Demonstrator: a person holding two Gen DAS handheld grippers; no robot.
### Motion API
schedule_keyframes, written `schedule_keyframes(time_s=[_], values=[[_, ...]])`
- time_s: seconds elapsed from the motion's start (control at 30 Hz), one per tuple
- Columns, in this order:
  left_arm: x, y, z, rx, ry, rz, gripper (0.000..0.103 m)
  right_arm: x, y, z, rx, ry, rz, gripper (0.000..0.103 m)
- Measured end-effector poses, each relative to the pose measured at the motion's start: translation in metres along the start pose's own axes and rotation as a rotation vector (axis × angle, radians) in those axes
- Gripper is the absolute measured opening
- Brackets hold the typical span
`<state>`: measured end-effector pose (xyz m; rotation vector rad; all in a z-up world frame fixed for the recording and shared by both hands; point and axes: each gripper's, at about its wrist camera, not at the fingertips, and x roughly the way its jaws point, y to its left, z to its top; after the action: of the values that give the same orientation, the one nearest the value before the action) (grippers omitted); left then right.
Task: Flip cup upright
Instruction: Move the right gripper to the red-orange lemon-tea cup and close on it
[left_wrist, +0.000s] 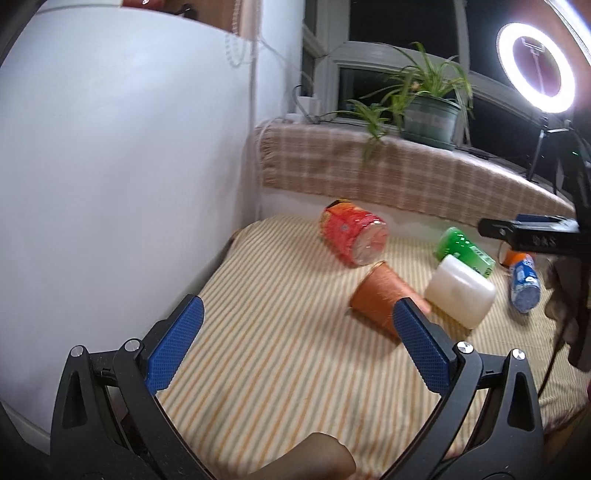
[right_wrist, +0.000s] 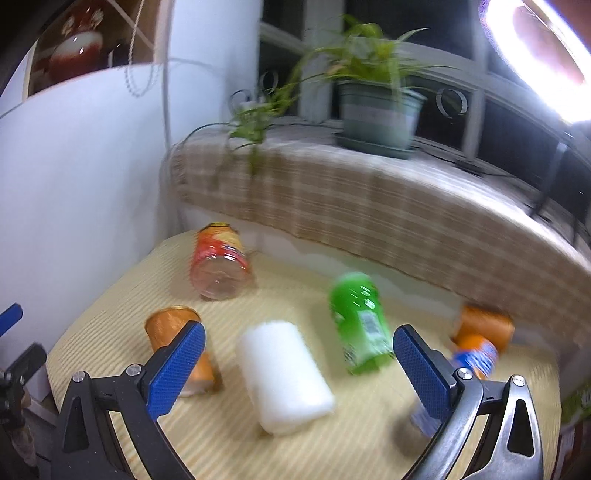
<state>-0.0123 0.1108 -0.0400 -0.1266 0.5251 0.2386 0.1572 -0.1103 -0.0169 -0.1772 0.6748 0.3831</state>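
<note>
The left gripper (left_wrist: 295, 343) has its blue-padded fingers (left_wrist: 175, 343) spread wide and holds nothing; its right pad overlaps the near end of the orange cup (left_wrist: 380, 295) in the left wrist view, though whether they touch I cannot tell. The right gripper (right_wrist: 299, 365) is likewise wide and empty, hanging above the middle of the striped mat (left_wrist: 277, 369). The cup lies on its side near the mat's centre, its open mouth toward the far end in the right wrist view (right_wrist: 173, 332). Just right of it, close enough that contact cannot be ruled out, lies a white cylinder (left_wrist: 461, 291); beyond that, a green bottle (left_wrist: 463, 251), a blue-labelled bottle (left_wrist: 523, 284) and a second orange cup (right_wrist: 484, 328) at the far right. A red-labelled jar (left_wrist: 352, 234) lies just beyond the cup. The cup looks light and tapered, so a squeeze on the slanted wall may squirt it out or crush it, and a nudge could roll it into the jar. The white cylinder crowds the right side, leaving little room for a finger there; a careless sweep could set the bottles rolling.
</note>
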Motion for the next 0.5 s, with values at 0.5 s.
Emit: schedule_keyframes(time_s=[0.5], values=[[0.007,0.039,-0.006,-0.063,0.045,0.041,0.103,0.108,0.069,0.057,-0.144,0.151,0.118,0.103]])
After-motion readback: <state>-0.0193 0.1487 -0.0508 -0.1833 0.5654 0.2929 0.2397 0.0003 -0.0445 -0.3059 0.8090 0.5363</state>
